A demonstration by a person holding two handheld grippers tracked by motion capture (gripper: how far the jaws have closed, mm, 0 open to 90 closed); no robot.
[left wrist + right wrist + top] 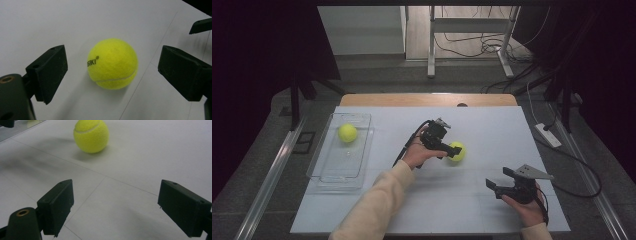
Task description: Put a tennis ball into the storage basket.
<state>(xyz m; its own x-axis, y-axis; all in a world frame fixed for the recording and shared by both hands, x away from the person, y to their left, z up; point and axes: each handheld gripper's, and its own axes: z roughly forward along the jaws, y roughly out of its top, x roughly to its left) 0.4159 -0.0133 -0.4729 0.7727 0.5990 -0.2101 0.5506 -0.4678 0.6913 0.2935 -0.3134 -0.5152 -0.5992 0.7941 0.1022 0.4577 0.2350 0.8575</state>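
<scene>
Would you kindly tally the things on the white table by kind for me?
Tennis balls: 2, one in the tray, one on the table between the left tongs
Clear plastic tray: 1
Total: 3

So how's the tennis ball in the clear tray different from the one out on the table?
The tennis ball in the tray sits inside the clear tray at the table's left, while the tennis ball on the table lies on the bare white surface near the middle. The left gripper has its open jaws on either side of the table ball, not touching it; no gripper is near the tray ball. Both are yellow-green.
</scene>
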